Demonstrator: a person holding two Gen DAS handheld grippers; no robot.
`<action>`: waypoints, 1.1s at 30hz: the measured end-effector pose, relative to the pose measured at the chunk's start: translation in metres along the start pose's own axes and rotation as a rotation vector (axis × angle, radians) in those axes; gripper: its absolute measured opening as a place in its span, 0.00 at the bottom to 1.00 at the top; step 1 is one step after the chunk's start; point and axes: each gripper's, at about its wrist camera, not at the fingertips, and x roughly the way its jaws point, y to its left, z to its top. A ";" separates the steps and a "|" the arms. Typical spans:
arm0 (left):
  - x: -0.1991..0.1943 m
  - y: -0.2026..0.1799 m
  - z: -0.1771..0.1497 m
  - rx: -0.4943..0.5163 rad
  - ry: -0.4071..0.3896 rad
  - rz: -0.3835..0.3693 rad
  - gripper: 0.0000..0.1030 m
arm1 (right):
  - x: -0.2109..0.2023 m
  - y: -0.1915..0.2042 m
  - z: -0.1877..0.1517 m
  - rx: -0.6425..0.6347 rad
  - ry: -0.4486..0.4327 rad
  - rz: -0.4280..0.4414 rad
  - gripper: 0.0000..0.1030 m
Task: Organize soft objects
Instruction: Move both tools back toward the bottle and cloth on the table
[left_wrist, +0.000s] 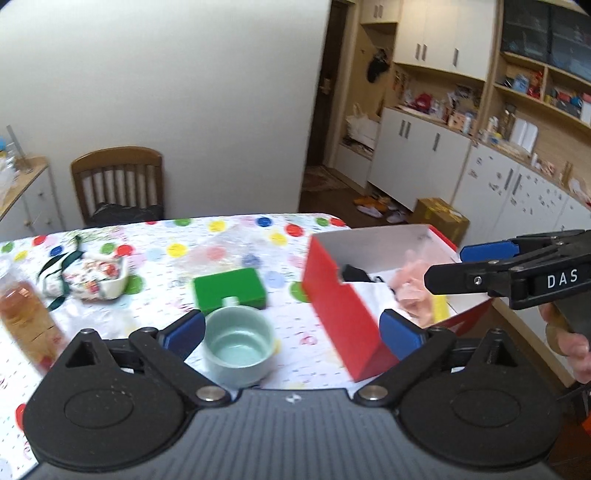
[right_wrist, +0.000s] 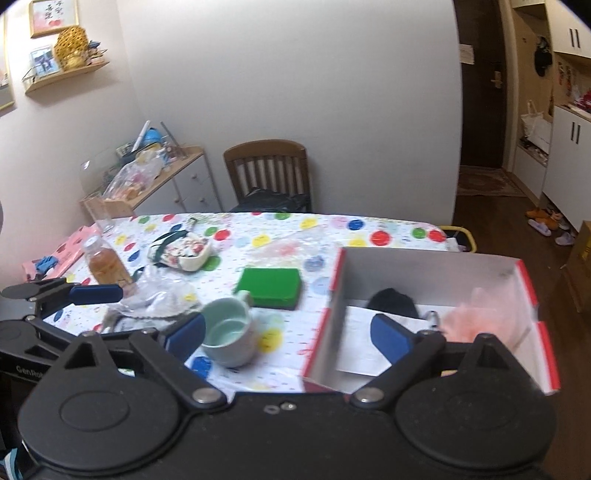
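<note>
Currently we take the red box (right_wrist: 436, 295) as our landmark; it stands on the right part of the table (right_wrist: 280, 365), which is covered in a dotted cloth. Inside the box we see a pink soft item (right_wrist: 480, 314) against its right wall, a black soft item (right_wrist: 391, 301) toward its left wall, and white paper (right_wrist: 364, 339) on its floor.

We hold the left gripper (left_wrist: 291, 328) above the table just left of the box, jaws spread wide and nothing between the pads. We hold the right gripper (right_wrist: 288, 334) over the box's near-left corner, jaws likewise spread wide and empty; in the left wrist view it reaches in from the right above the box.

Left of the box we find a pale green mug (right_wrist: 227, 332), and behind the mug a green block (right_wrist: 271, 282). Further left of the box lie a floral pouch (right_wrist: 184, 251), a crumpled clear plastic bag (right_wrist: 159, 295) and a bottle of amber liquid (right_wrist: 105, 266). Beyond the table, a wooden chair (right_wrist: 267, 170) stands against the wall.
</note>
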 end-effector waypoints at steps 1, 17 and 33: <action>-0.003 0.008 -0.001 -0.010 0.001 0.005 0.98 | 0.004 0.007 0.001 -0.004 0.004 0.005 0.93; -0.032 0.121 -0.043 -0.061 -0.027 0.186 0.98 | 0.080 0.120 0.019 -0.107 0.086 0.134 0.94; 0.000 0.213 -0.076 -0.111 0.008 0.266 0.98 | 0.214 0.204 0.055 -0.289 0.216 0.134 0.86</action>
